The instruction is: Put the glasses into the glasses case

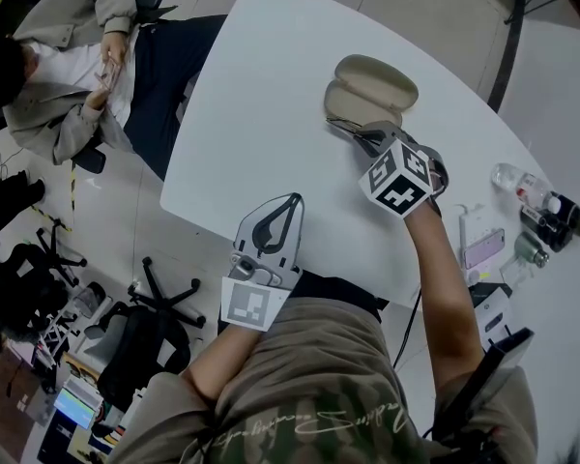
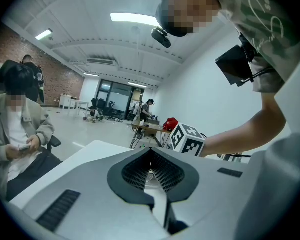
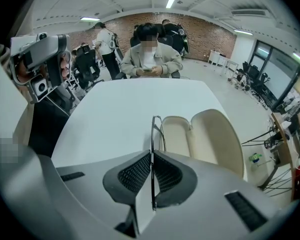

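A beige glasses case (image 1: 372,87) lies open on the white table (image 1: 261,114), both halves facing up. My right gripper (image 1: 356,133) is at the case's near edge, shut on the thin-framed glasses (image 1: 339,124). In the right gripper view the glasses (image 3: 155,129) stick out edge-on from the clamped jaws of the right gripper (image 3: 152,155), over the near half of the case (image 3: 206,134). My left gripper (image 1: 292,201) rests at the table's front edge, well apart from the case. Its tips meet with nothing between them, as the left gripper view (image 2: 150,151) also shows.
Bottles (image 1: 541,201) and a small pink-screened device (image 1: 483,246) sit at the table's right end. A seated person (image 1: 72,61) is beyond the far left side. Office chairs (image 1: 164,293) stand on the floor to the left.
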A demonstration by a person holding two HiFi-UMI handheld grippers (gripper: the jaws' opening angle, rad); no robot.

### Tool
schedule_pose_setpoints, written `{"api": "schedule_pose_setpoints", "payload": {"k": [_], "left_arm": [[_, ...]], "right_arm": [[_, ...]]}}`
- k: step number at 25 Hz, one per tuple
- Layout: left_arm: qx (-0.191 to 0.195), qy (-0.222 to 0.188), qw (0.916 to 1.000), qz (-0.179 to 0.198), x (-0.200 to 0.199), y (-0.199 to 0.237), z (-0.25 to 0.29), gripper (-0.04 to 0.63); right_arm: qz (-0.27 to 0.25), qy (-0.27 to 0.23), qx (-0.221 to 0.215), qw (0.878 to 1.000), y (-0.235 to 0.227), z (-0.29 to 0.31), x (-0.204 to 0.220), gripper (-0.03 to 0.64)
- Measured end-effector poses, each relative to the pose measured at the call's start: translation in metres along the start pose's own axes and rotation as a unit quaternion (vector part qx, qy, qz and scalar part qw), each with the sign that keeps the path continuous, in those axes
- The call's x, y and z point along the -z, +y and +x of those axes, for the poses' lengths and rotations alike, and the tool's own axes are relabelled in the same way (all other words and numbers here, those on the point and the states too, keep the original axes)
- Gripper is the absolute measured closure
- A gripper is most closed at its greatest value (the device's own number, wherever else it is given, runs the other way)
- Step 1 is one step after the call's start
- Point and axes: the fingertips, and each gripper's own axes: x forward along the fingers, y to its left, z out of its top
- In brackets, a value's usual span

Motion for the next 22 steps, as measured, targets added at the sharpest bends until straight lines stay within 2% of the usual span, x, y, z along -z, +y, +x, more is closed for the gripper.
{"api": "schedule_pose_setpoints", "payload": {"k": [8,15,22], "left_arm": [[0.009,0.008,0.9999,-0.001,0.006,-0.002,0.002,0.589],[0.008,0.007,0.9999,0.001,0.005,0.0,0.0,0.589],[-0.002,0.006,1.0,-0.002,0.005,0.003,-0.006,0.589]], "right_arm": [[0.005,-0.012,0.012,1.0,-0.006,-0.011,-0.01,0.584],[0.051,-0.038,0.0,0.998,-0.014,-0.018,-0.011,0.584],[0.026,-0.022,0.006,0.999,-0.015,-0.019,-0.012,0.584]]}}
